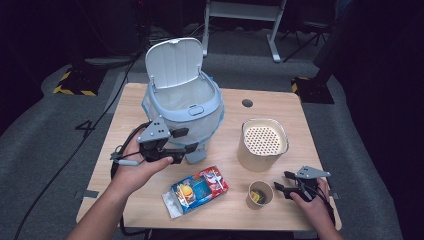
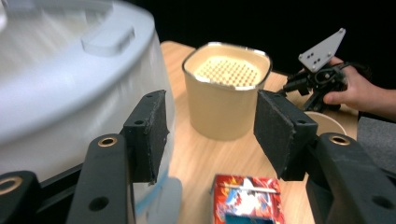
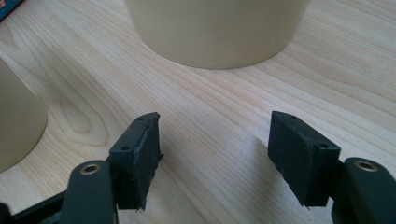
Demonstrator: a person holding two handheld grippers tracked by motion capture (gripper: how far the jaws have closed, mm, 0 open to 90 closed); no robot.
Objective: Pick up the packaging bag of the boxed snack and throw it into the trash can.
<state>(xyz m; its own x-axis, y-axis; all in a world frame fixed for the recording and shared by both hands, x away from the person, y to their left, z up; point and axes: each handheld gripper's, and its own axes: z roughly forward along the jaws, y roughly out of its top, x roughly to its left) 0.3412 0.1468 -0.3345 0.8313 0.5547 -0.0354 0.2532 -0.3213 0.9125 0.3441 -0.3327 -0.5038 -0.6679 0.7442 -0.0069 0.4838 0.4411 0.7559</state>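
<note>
left fingers: spread, nothing between the pads; bare gap looks out at the desk and the beige tub
left gripper: hovers low at the front of the bin, near its lower wall; contact with it can't be told; in the left gripper view the bin wall sits right beside the left finger
left hand: wraps the gripper body from below, forearm coming in from the bottom left
right fingers: apart, pinching nothing; pads just over bare wood
right gripper: front right corner of the desk, pointing left at the small cup, just beside it, not touching
right hand: low at the desk edge, gripping the handle
bin: white and pale blue, back left of centre, lid tipped up and open, liner bag visible inside
small cup: paper, upright, front right, something yellow inside; between the carton and the right gripper
carton: red and blue printed pack, lying flat at front centre, in front of the bin, apart from it
beige tub: upright, perforated top, right of the bin, behind the small cup
</note>
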